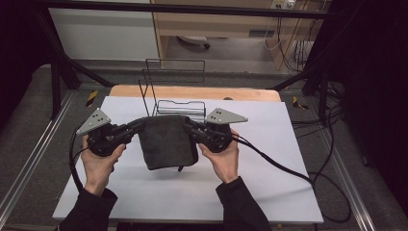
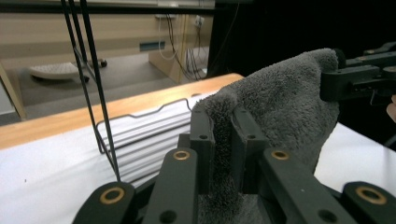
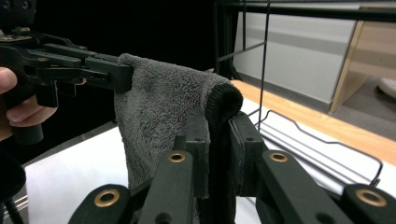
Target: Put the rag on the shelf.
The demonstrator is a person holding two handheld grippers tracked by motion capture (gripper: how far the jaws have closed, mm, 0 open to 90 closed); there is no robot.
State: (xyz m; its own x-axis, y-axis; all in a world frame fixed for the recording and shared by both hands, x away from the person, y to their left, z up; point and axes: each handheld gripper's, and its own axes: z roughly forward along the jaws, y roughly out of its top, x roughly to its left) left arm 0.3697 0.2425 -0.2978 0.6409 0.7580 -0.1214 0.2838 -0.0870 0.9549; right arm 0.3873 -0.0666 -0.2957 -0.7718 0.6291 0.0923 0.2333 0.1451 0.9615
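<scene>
Towel [image 1: 166, 140], dark grey, hangs above white worktop [image 1: 269, 187], stretched btwn both grippers, w/ wire rack [image 1: 180, 108] just behind. Left gripper [image 1: 126, 130]: fingers pinching towel's left top corner. Right gripper [image 1: 196, 130]: fingers pinching right corner. Risks: thin bite on thick pile could slip out under tension; hanging hem may snag rack wires.

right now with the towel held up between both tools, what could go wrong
1. Each tool pinches only a top corner of the grey towel: left tool, right tool. Pulling them apart could slip a corner free.
2. The wire rack stands just behind the towel; moving forward, the hanging cloth may snag on its wires.
3. The right tool's cable trails across the table and could drag.
</scene>
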